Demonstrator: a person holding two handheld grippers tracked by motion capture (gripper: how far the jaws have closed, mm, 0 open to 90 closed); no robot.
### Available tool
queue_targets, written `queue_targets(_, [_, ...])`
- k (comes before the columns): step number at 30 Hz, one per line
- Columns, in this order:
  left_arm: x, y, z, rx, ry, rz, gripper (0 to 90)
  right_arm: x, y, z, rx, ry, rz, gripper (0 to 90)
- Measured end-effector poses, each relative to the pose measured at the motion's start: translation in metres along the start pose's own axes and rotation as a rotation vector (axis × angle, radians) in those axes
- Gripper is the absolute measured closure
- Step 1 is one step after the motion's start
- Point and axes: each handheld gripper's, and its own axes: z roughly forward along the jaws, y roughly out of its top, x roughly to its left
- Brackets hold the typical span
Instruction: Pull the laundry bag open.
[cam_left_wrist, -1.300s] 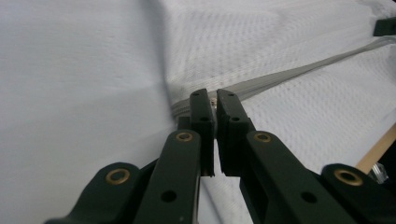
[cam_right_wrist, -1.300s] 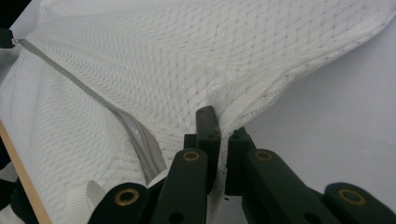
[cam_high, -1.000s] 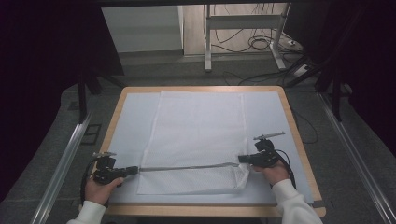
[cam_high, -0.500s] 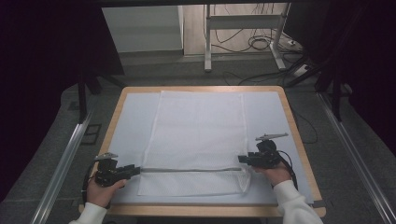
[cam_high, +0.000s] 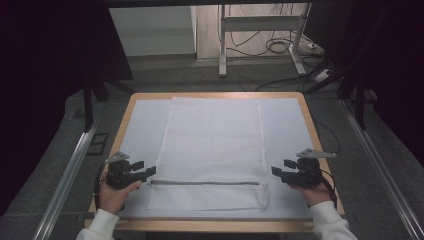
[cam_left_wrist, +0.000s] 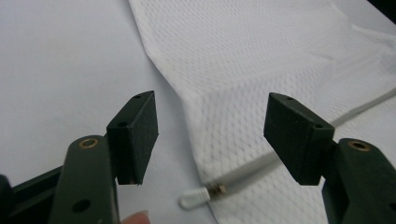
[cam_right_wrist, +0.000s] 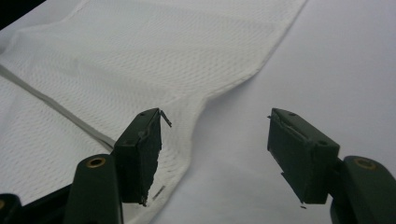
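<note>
A white mesh bag (cam_high: 212, 145) lies flat on the table, its grey zipper (cam_high: 202, 183) running across near the front edge. My left gripper (cam_high: 149, 171) sits at the zipper's left end and my right gripper (cam_high: 275, 171) just off the bag's right edge. Both have just been opening, and no pad presses on anything. In the left gripper view the left gripper (cam_left_wrist: 217, 135) stands open above the zipper's white end tab (cam_left_wrist: 193, 199). In the right gripper view the right gripper (cam_right_wrist: 219, 154) is open, with the bag's edge (cam_right_wrist: 187, 154) lying by one pad.
The table (cam_high: 210, 225) has a wooden rim and a pale cover. Metal rails (cam_high: 65, 180) run along both sides on the floor. A table frame (cam_high: 260, 25) and cables (cam_high: 280, 47) stand beyond the far edge.
Both grippers have opened and let go of the bag's zipper edge, which now lies flat. The right hand has drawn back to the right, off the bag.
</note>
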Motion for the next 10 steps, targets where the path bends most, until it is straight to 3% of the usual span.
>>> queue_targets(10, [-0.0027,0.0022,-0.0008,-0.017,-0.005,0.003,33.7,-0.0005,0.0026,0.0001,-0.014,0.004,-0.007,29.7])
